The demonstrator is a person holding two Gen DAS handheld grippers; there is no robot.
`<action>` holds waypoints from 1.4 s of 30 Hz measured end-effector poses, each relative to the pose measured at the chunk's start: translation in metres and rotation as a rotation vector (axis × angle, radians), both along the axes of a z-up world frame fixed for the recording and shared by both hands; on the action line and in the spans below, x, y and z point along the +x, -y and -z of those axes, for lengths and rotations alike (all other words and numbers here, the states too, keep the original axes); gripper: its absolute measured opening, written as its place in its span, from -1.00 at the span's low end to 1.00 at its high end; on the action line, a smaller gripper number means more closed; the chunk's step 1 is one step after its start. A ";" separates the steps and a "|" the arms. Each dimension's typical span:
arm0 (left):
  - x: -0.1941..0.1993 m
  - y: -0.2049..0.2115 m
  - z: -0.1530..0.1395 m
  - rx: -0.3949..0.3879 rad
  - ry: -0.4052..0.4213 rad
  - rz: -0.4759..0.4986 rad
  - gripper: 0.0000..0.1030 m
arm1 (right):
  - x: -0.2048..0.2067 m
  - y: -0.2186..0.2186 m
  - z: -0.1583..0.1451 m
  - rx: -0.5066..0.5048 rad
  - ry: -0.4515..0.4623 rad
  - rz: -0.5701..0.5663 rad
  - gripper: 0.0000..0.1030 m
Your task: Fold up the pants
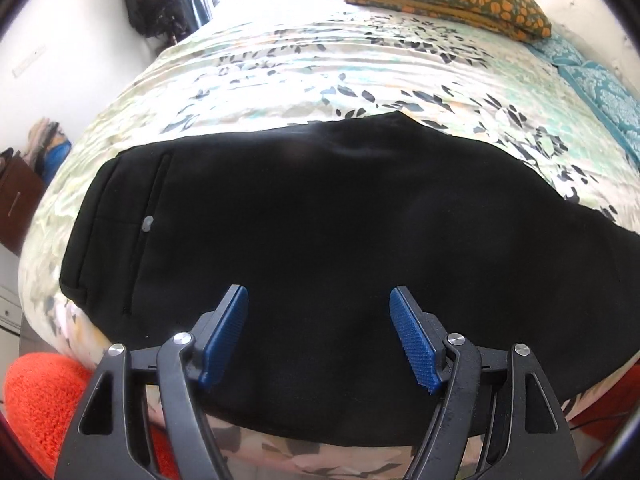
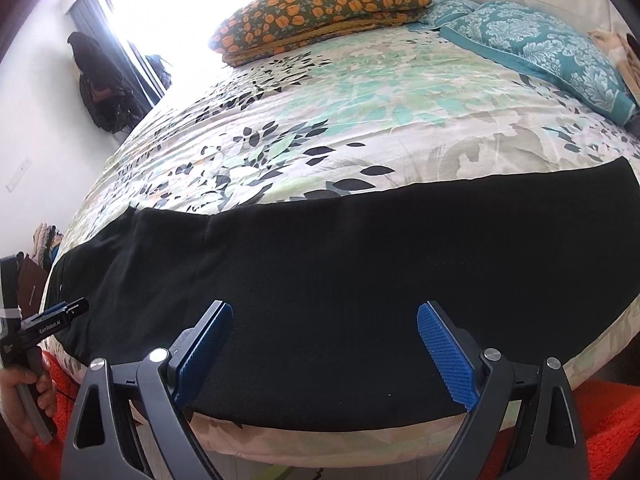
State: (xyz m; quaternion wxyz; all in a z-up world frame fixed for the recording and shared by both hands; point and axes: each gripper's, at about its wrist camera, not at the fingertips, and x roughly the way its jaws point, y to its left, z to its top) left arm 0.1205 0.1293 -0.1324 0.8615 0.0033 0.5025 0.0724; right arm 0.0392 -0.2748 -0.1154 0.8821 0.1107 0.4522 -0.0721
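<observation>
Black pants point(image 1: 320, 216) lie flat across the near edge of a bed point(image 1: 320, 64), spread lengthwise so that both ends sit within reach of the person standing at the bedside. The left gripper point(image 1: 318, 336) hovers over the near hem of the cloth, its blue pads point(image 1: 224, 336) set wide apart with nothing between them; the waistband and a pocket button lie off to its left, which suggests this hand is meant to take the waist end. The right gripper point(image 2: 324, 356) points down at the same garment farther along the legs, its jaws likewise wide and empty, black fabric just ahead of both fingertips. In the right wrist view the other tool appears at the far left, gripped by a hand point(image 2: 24, 392). A pumpkin-print pillow point(image 2: 320, 12) and a teal pillow point(image 2: 552, 48) rest well beyond the grippers, leaving the floral cover ahead of the pants free as folding room. No fold appears started; the next step is likely a pinch on the near edge.
</observation>
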 end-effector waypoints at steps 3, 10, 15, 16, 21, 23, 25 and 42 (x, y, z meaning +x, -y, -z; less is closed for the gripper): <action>-0.004 0.009 -0.006 0.002 0.017 0.031 0.47 | -0.006 0.026 -0.014 0.075 0.041 0.059 0.81; -0.006 0.056 -0.024 -0.061 0.049 0.166 0.47 | -0.037 0.122 -0.065 0.262 0.174 0.267 0.84; -0.007 0.116 -0.022 -0.070 0.048 0.340 0.47 | -0.088 0.227 -0.081 0.486 0.287 0.492 0.84; -0.008 0.124 -0.019 -0.060 0.052 0.363 0.47 | -0.101 0.251 -0.084 0.523 0.310 0.560 0.84; -0.013 0.131 0.000 -0.048 -0.007 0.371 0.47 | -0.123 0.314 -0.086 0.559 0.238 0.596 0.88; -0.014 0.127 0.002 -0.037 -0.014 0.354 0.47 | -0.117 0.315 -0.076 0.594 0.199 0.546 0.88; -0.013 0.122 0.001 -0.032 -0.014 0.337 0.47 | -0.110 0.313 -0.059 0.646 0.158 0.515 0.88; -0.018 0.115 0.001 0.020 -0.030 0.310 0.47 | -0.072 0.357 -0.025 0.498 -0.073 0.258 0.90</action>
